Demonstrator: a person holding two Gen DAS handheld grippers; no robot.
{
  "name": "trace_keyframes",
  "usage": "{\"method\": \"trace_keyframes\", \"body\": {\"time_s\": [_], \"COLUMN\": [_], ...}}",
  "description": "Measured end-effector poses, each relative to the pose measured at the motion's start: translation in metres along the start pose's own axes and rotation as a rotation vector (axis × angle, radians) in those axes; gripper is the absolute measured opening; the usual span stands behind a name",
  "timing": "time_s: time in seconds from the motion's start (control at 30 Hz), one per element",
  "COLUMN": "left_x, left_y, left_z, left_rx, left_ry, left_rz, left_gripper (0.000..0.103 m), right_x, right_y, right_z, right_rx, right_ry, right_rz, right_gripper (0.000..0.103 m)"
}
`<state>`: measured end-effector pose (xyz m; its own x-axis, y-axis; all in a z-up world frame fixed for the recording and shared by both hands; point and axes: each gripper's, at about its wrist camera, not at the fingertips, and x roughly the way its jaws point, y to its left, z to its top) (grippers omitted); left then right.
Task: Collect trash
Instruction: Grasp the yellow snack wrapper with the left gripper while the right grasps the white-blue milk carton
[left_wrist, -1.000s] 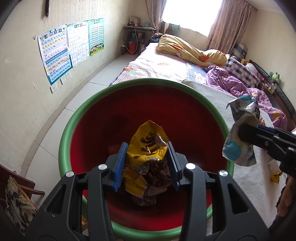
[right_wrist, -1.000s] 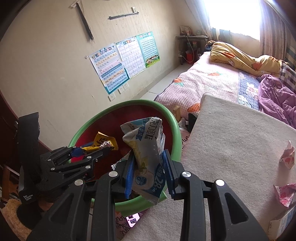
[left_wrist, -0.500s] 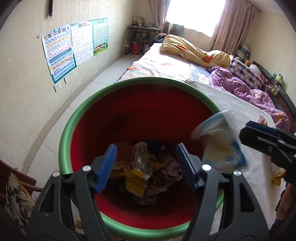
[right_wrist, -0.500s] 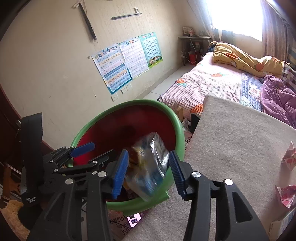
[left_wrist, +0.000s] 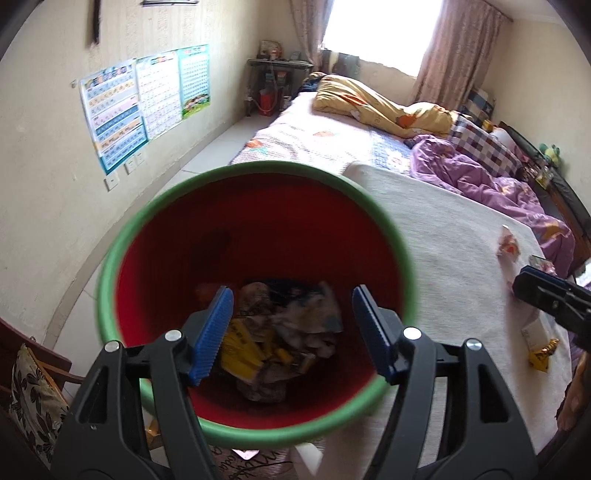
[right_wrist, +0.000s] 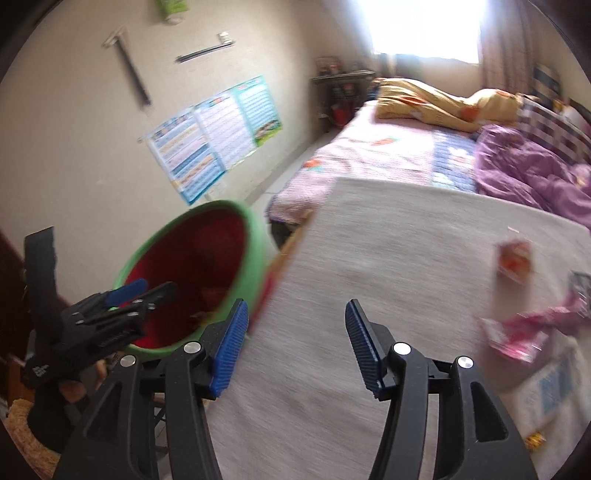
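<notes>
At the far left a red bin with a green rim (left_wrist: 122, 254) stood beside the desk (left_wrist: 443, 251), and a heap of wrappers (left_wrist: 280, 328) already lay at its bottom, so part of the collecting looked done. The left tongs (left_wrist: 291, 332) hung over the bin's mouth, spread apart with nothing between them. Moving right, the right tongs (right_wrist: 293, 347) were opening over the bare cloth of the desk, also with nothing in them. Further right the leftover trash lay on the desk: a crumpled pink wrapper (right_wrist: 517, 332), a small reddish packet (right_wrist: 515, 258) beyond it, and a yellow scrap (right_wrist: 535, 439) near the front edge. Those pieces still seemed to need picking up. Nothing stood between the right tongs and them; the bed with its purple quilt (right_wrist: 535, 177) lay behind, well clear
</notes>
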<state>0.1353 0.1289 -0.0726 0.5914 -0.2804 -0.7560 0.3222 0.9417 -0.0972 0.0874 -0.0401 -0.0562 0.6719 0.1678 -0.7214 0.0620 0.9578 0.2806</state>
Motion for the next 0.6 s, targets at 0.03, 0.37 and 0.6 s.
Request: {"method": "trace_keyframes", "body": {"time_s": [0.03, 0.37, 0.6], "left_x": [-0.001, -0.013, -0.004], "left_y": [-0.011, -0.162, -0.257], "left_z": [0.000, -0.031, -0.069], "left_rx": [0.013, 0.196, 0.292], "left_ry": [-0.001, 0.043, 0.149], "left_rz": [-0.012, -0.314, -0.468], "left_gripper": [0.064, 0.072, 0.078], "right_x": [-0.009, -0.066, -0.072], "right_y": [-0.016, -0.146, -0.200], "right_z": [-0.003, -0.002, -0.012], "right_rx": [0.018, 0.025, 0.031], "right_ry": [-0.007, -0.003, 0.047], "right_rz": [-0.025, -0.259, -0.238], "right_gripper": [0.054, 0.065, 0.067]}}
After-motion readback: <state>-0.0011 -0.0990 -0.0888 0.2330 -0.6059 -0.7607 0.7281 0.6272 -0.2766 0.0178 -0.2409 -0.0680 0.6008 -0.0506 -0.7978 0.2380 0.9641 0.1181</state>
